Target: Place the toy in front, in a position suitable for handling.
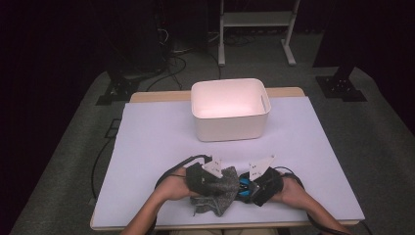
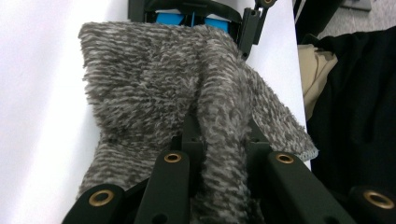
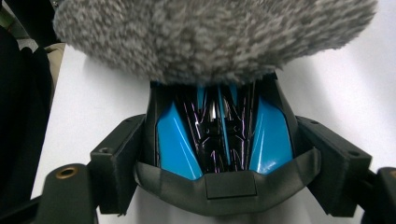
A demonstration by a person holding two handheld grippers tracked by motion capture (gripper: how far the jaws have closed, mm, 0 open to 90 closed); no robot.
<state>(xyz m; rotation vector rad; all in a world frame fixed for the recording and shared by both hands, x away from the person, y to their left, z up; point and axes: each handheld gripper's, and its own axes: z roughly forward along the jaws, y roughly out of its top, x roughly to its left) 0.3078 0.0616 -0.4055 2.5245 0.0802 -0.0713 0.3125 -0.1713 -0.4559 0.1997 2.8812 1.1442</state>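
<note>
A grey fuzzy cloth lies bunched at the table's front, between the two hands. My left gripper is shut on it. In the left gripper view the left gripper pinches a raised fold of the cloth. A glossy blue and black object sits just right of the cloth, with my right gripper shut on it. In the right gripper view the right gripper clasps both sides of the object. The cloth drapes over the object's far end and hides it.
A white rectangular bin stands open at the table's middle back. A pale sheet covers the tabletop. A white stand and cables are on the floor behind. The person's dark clothing is beyond the table's near edge.
</note>
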